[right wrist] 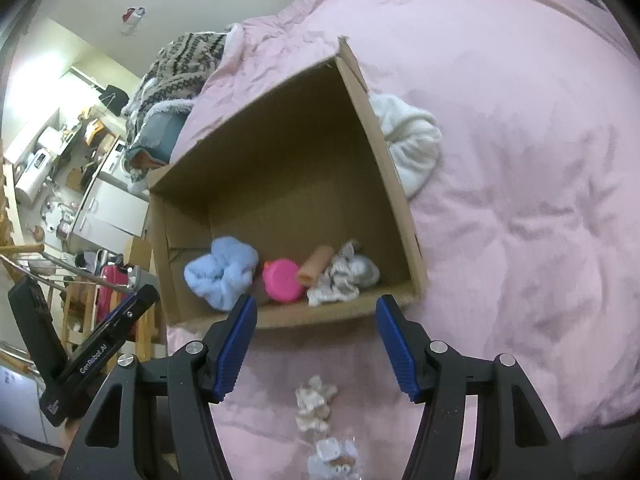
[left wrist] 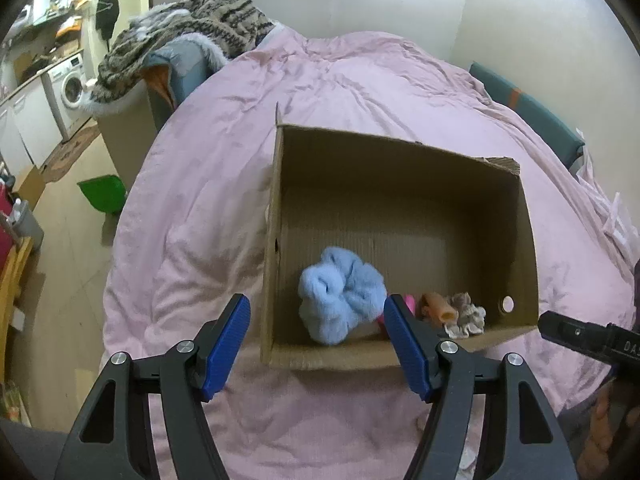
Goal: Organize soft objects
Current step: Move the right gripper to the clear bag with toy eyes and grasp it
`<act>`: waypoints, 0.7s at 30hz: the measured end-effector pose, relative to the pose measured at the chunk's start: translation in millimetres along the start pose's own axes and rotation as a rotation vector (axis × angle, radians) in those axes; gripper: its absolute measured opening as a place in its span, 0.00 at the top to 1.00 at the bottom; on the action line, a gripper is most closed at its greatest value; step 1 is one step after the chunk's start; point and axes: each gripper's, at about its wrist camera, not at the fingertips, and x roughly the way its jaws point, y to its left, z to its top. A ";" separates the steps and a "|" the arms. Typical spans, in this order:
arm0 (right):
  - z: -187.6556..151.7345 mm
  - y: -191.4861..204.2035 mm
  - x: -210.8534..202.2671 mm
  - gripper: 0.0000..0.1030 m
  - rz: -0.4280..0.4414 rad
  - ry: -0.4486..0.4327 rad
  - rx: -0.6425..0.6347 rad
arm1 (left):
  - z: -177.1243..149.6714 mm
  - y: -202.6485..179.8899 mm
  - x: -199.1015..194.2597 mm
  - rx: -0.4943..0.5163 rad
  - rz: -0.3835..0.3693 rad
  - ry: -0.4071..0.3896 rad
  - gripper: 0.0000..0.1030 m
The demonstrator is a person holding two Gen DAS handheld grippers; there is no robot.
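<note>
An open cardboard box point(left wrist: 400, 200) point(right wrist: 384, 152) sits on a pink duvet point(left wrist: 208, 168) point(right wrist: 520, 184). Inside it lie a fluffy light-blue cloth point(left wrist: 340, 296) point(right wrist: 222, 272), a pink round toy point(right wrist: 282, 280), a tan tube-shaped toy point(left wrist: 438, 308) point(right wrist: 316, 266) and a grey-white sock point(left wrist: 466, 316) point(right wrist: 348, 276). My left gripper point(left wrist: 318, 344) is open and empty above the box's near wall. My right gripper point(right wrist: 314, 344) is open and empty just before the box. A small cream plush point(right wrist: 314, 402) and a small white toy point(right wrist: 334, 456) lie on the duvet below it. A white fluffy cloth point(right wrist: 412, 140) lies right of the box.
A patterned knit blanket point(left wrist: 180, 36) point(right wrist: 180, 64) is heaped at the bed's far left. A washing machine point(left wrist: 68, 88), a green bin point(left wrist: 102, 192) and wooden furniture point(left wrist: 12, 280) stand on the floor to the left. A teal headboard point(left wrist: 532, 108) runs along the right.
</note>
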 end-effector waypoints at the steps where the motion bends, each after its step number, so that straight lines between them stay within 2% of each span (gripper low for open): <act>1: -3.6 -0.7 0.4 0.37 -0.002 0.011 0.004 | -3.3 0.2 -1.5 -0.003 0.000 0.003 0.36; 11: -48.4 -2.5 22.5 0.36 -0.012 0.208 -0.015 | -28.1 7.2 -8.0 -0.038 0.001 0.050 0.36; 18: -80.5 1.3 58.1 0.35 -0.101 0.421 -0.098 | -36.1 -5.0 -5.1 -0.020 -0.009 0.080 0.36; 21: -91.1 15.6 69.8 0.35 -0.149 0.458 -0.194 | -38.8 -12.4 -1.6 0.011 -0.005 0.091 0.36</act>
